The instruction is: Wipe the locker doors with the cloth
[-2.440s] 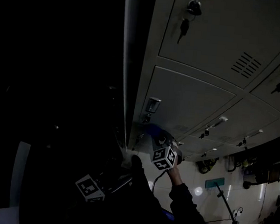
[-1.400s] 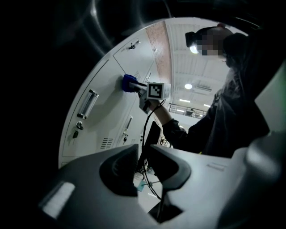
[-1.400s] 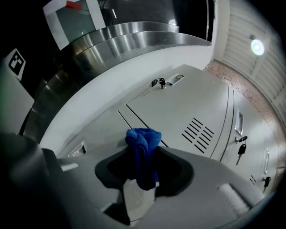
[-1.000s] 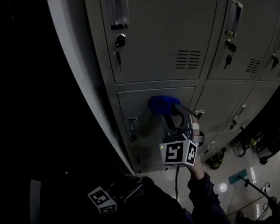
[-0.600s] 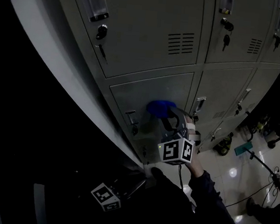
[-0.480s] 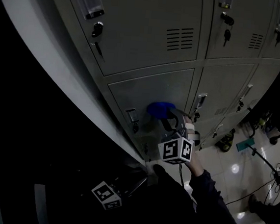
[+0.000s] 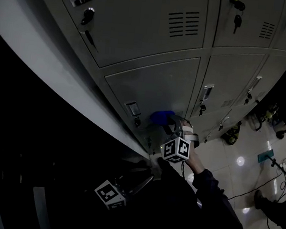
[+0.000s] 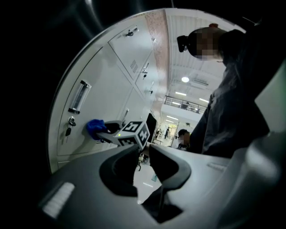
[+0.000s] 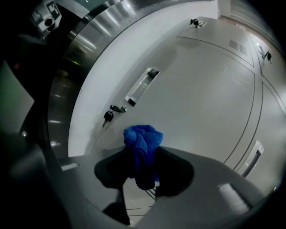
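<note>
A bunched blue cloth (image 9: 142,142) sits between the jaws of my right gripper (image 9: 143,157), which is shut on it. The cloth (image 7: 162,117) presses on the lower part of a grey locker door (image 7: 156,85), just right of that door's lock (image 7: 137,121). The right gripper's marker cube (image 7: 176,150) is below the cloth. My left gripper (image 8: 142,154) hangs low and away from the lockers, its jaws a narrow gap apart with nothing between them; its cube (image 7: 109,194) shows in the dark at the bottom. From the left gripper view the cloth (image 8: 95,126) is seen against the door.
A recessed handle (image 9: 142,86) and a lock with a hanging key (image 9: 109,115) are on the door, up and left of the cloth. More locker doors (image 7: 233,70) run to the right. A shiny tiled floor (image 7: 238,166) lies below, with cables and equipment.
The right gripper has carried the cloth down the lower door, from near its top edge to beside the lock. The head view has tilted. The left gripper stays low.
</note>
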The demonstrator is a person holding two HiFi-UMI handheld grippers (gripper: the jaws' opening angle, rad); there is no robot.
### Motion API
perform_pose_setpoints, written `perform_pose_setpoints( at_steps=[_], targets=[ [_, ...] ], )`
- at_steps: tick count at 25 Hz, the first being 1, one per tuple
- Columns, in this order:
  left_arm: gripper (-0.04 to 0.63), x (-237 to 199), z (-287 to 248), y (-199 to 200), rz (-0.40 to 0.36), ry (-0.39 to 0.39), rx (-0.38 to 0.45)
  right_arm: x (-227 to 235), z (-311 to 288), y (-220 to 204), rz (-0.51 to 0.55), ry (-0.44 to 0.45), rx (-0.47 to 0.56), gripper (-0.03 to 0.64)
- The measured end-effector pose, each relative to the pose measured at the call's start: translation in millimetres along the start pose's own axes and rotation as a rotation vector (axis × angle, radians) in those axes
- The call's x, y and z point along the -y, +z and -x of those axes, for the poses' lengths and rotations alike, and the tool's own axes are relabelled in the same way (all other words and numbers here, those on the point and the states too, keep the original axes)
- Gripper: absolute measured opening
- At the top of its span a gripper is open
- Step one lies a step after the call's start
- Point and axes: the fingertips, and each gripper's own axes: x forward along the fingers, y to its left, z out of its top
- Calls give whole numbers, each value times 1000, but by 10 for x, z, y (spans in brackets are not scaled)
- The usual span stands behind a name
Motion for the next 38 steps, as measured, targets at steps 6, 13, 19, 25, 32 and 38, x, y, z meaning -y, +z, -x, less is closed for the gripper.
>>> perform_pose_setpoints(
  at_steps=[6,13,19,25,32,38],
  targets=[
    [61,-14,14,-12,9,13,0,-402,-219,-474,9,93,-102,140],
    [61,14,-19,-30,6,7,-4,-626,-358,-718,3,166,-152,140],
    [61,81,-48,-34,7,4,1,-569,-174,-667,-43,189,-148,137],
    [61,157,-41,-51,20,8,16,106,365,-161,-1,62,-44,137],
    [61,262,-69,-103,24,-14,41,1235,997,733,81,-236,124,137],
    [61,181,-72,-31,16,-5,62,1782,1265,1391,176,-418,254,137]
  ],
)
